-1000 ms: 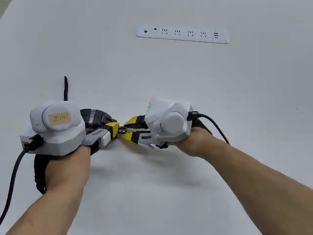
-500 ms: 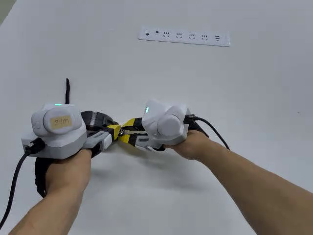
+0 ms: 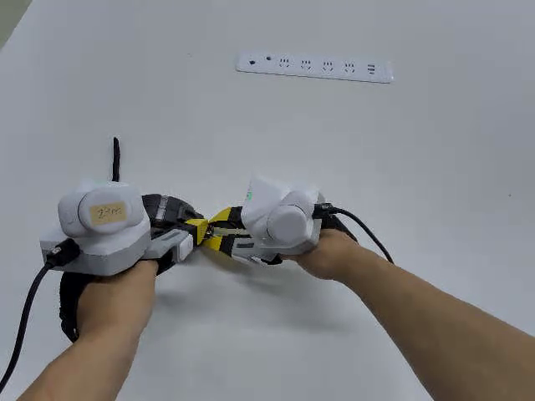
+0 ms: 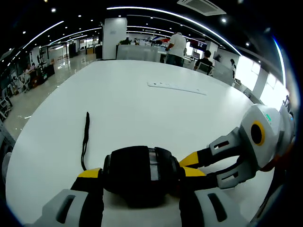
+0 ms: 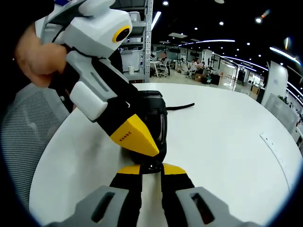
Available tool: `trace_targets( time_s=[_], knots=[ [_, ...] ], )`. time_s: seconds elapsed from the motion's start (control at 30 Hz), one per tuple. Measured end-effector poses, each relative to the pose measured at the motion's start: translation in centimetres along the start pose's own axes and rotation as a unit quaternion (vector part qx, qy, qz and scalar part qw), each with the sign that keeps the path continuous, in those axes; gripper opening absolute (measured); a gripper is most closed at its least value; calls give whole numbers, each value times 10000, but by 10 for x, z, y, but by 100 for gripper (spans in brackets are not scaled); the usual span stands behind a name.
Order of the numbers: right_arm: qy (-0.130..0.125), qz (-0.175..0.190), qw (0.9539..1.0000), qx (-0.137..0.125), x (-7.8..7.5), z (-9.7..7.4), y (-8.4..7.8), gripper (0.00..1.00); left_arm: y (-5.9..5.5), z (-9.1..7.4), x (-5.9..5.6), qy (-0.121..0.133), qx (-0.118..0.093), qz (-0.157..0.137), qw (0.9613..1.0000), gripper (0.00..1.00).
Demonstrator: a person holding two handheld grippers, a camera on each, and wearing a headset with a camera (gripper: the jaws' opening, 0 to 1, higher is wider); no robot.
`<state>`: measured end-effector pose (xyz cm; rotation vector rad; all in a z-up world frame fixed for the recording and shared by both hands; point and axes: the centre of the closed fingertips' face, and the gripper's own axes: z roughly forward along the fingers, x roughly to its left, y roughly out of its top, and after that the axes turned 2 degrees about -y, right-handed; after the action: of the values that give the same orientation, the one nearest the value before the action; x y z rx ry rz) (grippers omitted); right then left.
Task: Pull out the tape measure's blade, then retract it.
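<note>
While the tape measure point(image 4: 142, 168) lay low on the white table point(image 3: 418, 167), the left gripper point(image 3: 191, 230) had it clamped across its black, rounded case. In the left gripper view the two yellow-tipped jaws stood as wide apart as the case and pressed against its two sides. The case sat on or just above the tabletop; which of the two could not be told.

The right gripper point(image 5: 151, 169) faced the left one from the opposite side, and their yellow tips nearly met in the head view. In the right gripper view its jaws were drawn almost together, with a thin slit between them. They pinched a small dark end hook point(image 5: 151, 166) at the mouth of the case. No length of blade showed between the hook and the case. The left gripper's yellow tip lay against the near side of the case, just above the pinch.

A thin black wrist strap point(image 3: 115, 157) trailed from the case and lay flat on the table, pointing away from the person. A white power strip point(image 3: 313, 67) lay well apart, at the far side of the table. A hand held each gripper, and a black cable ran back from each. Beyond the table, in the left gripper view, people point(image 4: 179, 46) stood in an open office.
</note>
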<state>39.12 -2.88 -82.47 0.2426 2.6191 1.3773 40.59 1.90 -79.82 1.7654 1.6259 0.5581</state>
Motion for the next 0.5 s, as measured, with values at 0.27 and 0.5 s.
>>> trace_targets(
  time_s=[0.27,0.5],
  knots=[
    [-3,-15,10000,40,-1,0,1,14,-2,3,1,-103,134,-154,9997,63],
    [-32,0,10000,59,-2,0,0,17,-2,3,1,-114,168,-139,9997,64]
  ],
)
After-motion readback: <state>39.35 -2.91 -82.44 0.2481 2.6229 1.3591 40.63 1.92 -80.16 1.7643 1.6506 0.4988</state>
